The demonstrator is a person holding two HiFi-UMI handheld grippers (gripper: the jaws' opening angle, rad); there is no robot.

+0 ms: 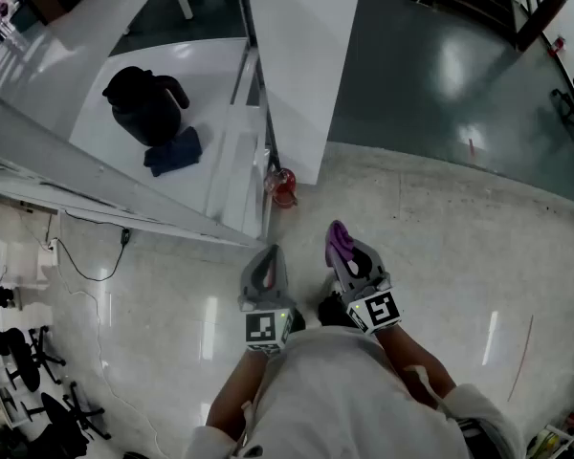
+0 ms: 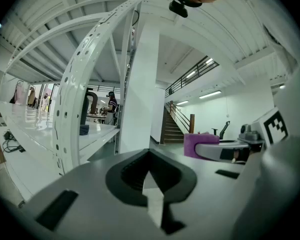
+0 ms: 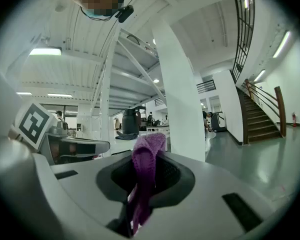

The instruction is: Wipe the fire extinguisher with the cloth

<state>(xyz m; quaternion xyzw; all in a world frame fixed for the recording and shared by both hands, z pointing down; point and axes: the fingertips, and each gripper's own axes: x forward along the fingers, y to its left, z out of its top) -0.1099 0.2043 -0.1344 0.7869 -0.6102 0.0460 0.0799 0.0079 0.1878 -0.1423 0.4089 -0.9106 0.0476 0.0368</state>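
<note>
**At the column's foot: extinguisher on the floor, cloth in our right jaws**

Only one container shows, a black lidded jug (image 1: pixel 143 103) with a handle, on the white shelf (image 1: pixel 86 146) to the far left. We cannot tell what it holds. A crumpled dark blue rag (image 1: pixel 173 151) lies touching its near side.

The fire extinguisher (image 1: pixel 281 187) stands on the floor (image 1: pixel 440 247), against the near corner of the white column (image 1: pixel 297 55) and just right of the shelf frame. From above it is a small red, rounded body with a paler top. Finer detail is too small to read.

We hold both grippers close to the body, well apart from the extinguisher. The right gripper (image 1: pixel 347 256) has its jaws clamped on the purple cloth (image 1: pixel 339 238), a soft knitted fabric that bunches above the jaw tips and hangs down between them. The left gripper (image 1: pixel 268 268) has its jaws drawn together with nothing between them. It sits just left of the right one.

The near floor is pale, speckled and glossy. Farther off it turns dark green and shiny, with dark stairs (image 3: pixel 257 114) at the far right.
</note>
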